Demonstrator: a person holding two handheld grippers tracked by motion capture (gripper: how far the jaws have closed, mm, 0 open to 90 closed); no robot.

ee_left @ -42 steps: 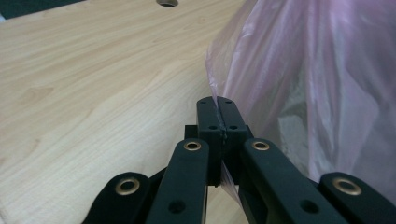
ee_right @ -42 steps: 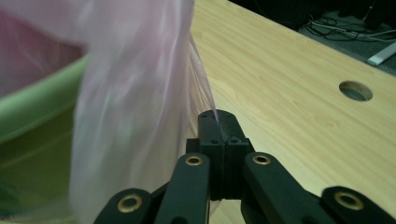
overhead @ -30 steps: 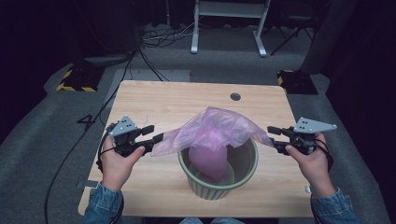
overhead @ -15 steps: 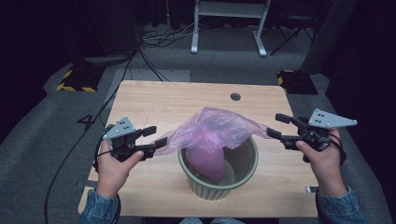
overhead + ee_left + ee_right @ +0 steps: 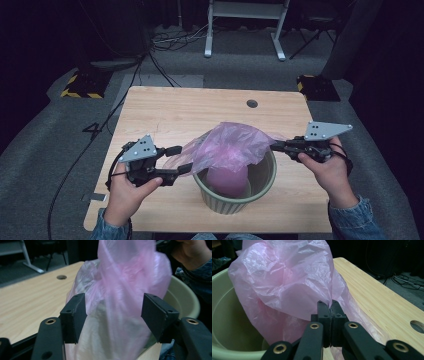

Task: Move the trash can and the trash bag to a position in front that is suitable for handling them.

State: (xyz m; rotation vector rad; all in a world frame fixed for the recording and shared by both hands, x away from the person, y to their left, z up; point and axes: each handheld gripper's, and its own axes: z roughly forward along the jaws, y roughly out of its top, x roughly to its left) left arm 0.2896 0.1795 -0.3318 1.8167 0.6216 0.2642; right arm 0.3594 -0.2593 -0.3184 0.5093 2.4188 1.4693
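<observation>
A crumpled pink plastic bag (image 5: 232,147) sits in a pale green bin (image 5: 265,182) on the wooden table (image 5: 190,110), its top billowing above the rim. My right gripper (image 5: 274,145) has just closed and is shut on the bag's right edge. The film (image 5: 282,277) is pinched between the pads at the tips of that gripper (image 5: 330,306). My left gripper (image 5: 182,159) is at the bag's left flap and its jaws have just been opening. In the left gripper view the bag (image 5: 125,277) hangs loose in the gap of that gripper (image 5: 113,315), and neither pad presses on it.
The bin's rim (image 5: 185,300) is behind the bag; the bin's inner wall (image 5: 222,315) curves at left. A round hole (image 5: 252,103) is in the table's far side. Beyond the table are cables (image 5: 170,42), a white frame (image 5: 245,20) and striped floor blocks (image 5: 80,87).
The right gripper's jaws stood apart half a second ago and are now shut on the bag's right edge. The left gripper's jaws have spread wider around the left flap.
</observation>
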